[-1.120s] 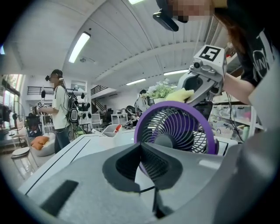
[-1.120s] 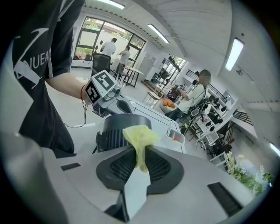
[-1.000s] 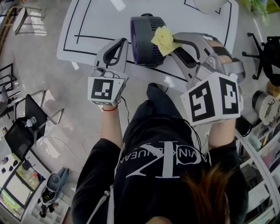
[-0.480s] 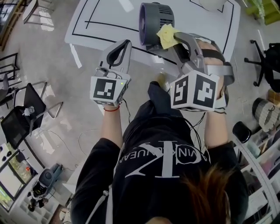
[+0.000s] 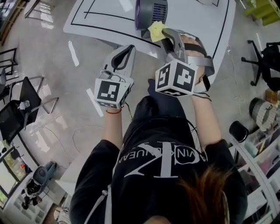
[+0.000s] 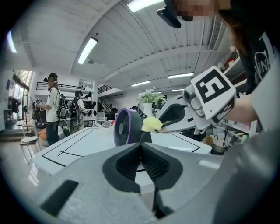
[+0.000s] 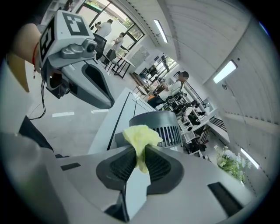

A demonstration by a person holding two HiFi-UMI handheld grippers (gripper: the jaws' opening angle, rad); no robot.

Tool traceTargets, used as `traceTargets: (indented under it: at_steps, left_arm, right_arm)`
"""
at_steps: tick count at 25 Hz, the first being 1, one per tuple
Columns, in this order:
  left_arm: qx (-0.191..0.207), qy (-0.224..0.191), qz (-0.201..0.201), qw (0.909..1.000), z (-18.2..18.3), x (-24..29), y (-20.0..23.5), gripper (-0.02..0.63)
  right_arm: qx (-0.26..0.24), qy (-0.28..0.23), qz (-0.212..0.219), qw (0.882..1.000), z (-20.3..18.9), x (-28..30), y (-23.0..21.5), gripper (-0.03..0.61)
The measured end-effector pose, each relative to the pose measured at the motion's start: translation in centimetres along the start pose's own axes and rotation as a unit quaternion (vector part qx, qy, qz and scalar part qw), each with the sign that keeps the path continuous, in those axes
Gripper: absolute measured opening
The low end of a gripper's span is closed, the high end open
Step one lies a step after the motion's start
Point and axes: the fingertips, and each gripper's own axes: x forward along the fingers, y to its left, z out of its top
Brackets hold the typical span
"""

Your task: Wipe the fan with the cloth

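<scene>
The fan [image 5: 150, 12], grey with a purple front ring, stands on the white table [image 5: 105, 17] at the top of the head view; it also shows in the left gripper view as the fan [image 6: 127, 132] and in the right gripper view as the fan [image 7: 161, 124]. My right gripper [image 5: 162, 33] is shut on a bunched yellow cloth [image 5: 156, 30], and the cloth [image 7: 141, 136] sticks out past the jaw tips just short of the fan's rear housing. My left gripper [image 5: 130, 47] is shut and empty, level, off the table's near edge and left of the fan.
Black tape lines [image 5: 94, 16] mark the table top. A black office chair [image 5: 262, 57] stands at the right, shelving [image 5: 262, 148] at the lower right, a folding chair [image 5: 26, 94] at the left. People [image 6: 53, 107] stand at benches in the background.
Both grippers have drawn back toward my body, away from the table. The fan has slid toward the top edge of the head view. The right gripper has tipped downward with the cloth still in it.
</scene>
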Motion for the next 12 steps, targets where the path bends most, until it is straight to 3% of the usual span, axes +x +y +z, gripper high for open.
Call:
traceTargets:
  at_steps: [6, 8, 12]
  left_arm:
    - [-0.05, 0.003, 0.03, 0.9983, 0.1, 0.9, -1.8, 0.012]
    - [-0.05, 0.006, 0.043, 0.9978, 0.6, 1.8, -2.3, 0.012]
    - [-0.061, 0.009, 0.12, 0.9908, 1.3, 3.5, -1.5, 0.019]
  right_arm:
    - [0.04, -0.056, 0.035, 0.997, -0.6, -0.6, 0.9, 0.061]
    - [0.055, -0.081, 0.056, 0.994, -1.1, -1.2, 0.7, 0.061]
    - [0.071, -0.147, 0.124, 0.979, -1.9, -1.4, 0.0, 0.061]
